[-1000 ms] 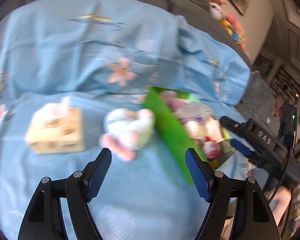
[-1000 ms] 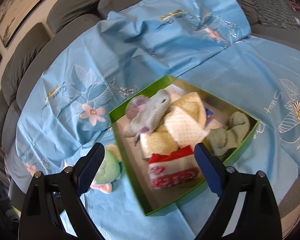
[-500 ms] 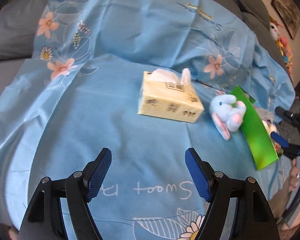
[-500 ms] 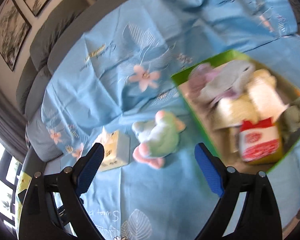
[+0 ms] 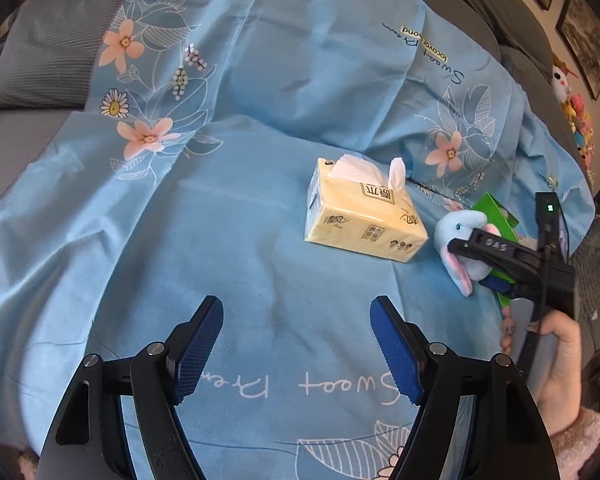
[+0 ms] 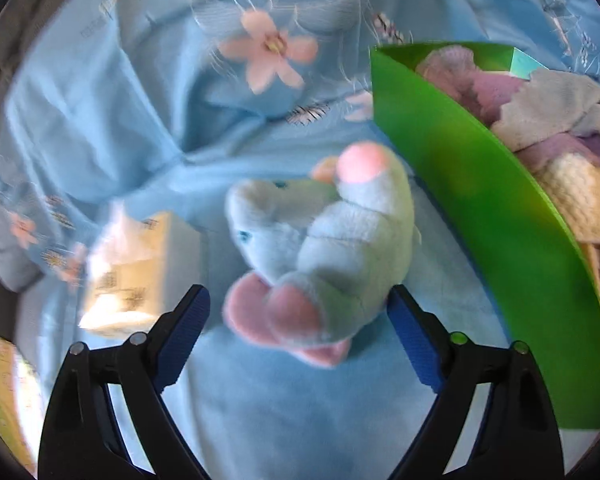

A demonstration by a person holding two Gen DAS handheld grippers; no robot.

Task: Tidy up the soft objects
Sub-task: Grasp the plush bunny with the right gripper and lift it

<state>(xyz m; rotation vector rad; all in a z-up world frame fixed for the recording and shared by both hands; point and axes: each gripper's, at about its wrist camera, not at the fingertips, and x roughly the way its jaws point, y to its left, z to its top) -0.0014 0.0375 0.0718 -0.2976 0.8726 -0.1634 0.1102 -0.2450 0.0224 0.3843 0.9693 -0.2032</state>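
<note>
A light blue plush toy (image 6: pixel 320 256) with pink ears and feet lies on the blue sheet, between my right gripper's (image 6: pixel 296 320) open fingers, which stand either side of its near end. It also shows in the left wrist view (image 5: pixel 462 240), partly behind the right gripper (image 5: pixel 480 264). A yellow tissue pack (image 5: pixel 364 216) lies left of the toy, and shows blurred in the right wrist view (image 6: pixel 136 276). The green box (image 6: pixel 480 184) to the right holds several soft items. My left gripper (image 5: pixel 296 348) is open and empty over bare sheet.
The blue floral sheet (image 5: pixel 220 220) covers a grey sofa (image 5: pixel 48 60), rising over the backrest behind. Colourful plush toys (image 5: pixel 576 116) sit far right by the wall. A hand (image 5: pixel 556 364) holds the right gripper.
The left gripper swung left, from the green box to the open sheet. The right gripper moved left from over the box and down, so its fingers now flank the plush toy.
</note>
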